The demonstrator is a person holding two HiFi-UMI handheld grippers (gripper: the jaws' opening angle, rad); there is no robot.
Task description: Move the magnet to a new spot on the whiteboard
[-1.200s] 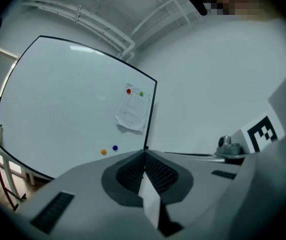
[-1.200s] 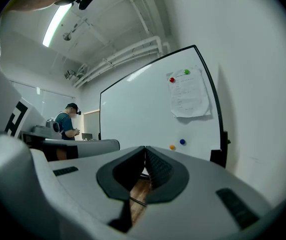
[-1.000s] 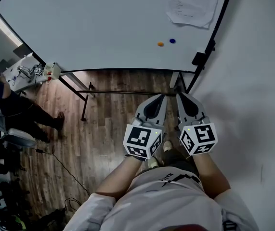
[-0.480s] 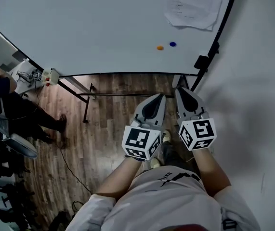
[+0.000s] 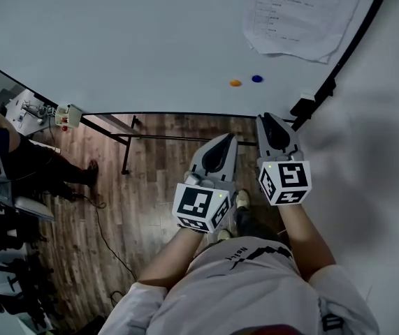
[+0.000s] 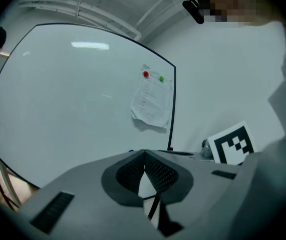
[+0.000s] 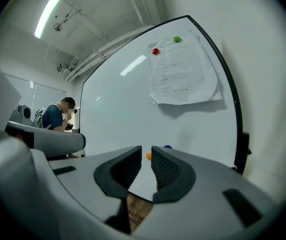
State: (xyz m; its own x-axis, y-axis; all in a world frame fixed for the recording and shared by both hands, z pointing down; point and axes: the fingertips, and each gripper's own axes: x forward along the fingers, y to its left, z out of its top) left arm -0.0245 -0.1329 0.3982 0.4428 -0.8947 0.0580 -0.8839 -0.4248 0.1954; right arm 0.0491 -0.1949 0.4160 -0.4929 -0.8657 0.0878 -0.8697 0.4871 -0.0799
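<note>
The whiteboard [image 5: 150, 40] stands ahead, with an orange magnet [image 5: 235, 83] and a blue magnet [image 5: 257, 79] near its lower right edge. In the right gripper view the orange magnet [image 7: 149, 155] shows through the gap between the jaws, still some way off, and the blue magnet [image 7: 168, 147] sits just right of it. My right gripper [image 5: 269, 119] points level at the board. Its jaws have just been opening, and nothing is between them. My left gripper [image 5: 223, 139] is held beside it, slightly further back, shut and empty.
A printed sheet [image 5: 304, 12] hangs at the board's upper right under a red magnet [image 7: 155, 51] and a green magnet [image 7: 177, 39]. The white wall [image 5: 381, 187] is close on the right. The board's stand legs [image 5: 126, 142] and a seated person [image 5: 3, 152] are on the left.
Both grippers have moved forward toward the whiteboard, and the board now looks closer. The right gripper has pulled ahead of the left.
</note>
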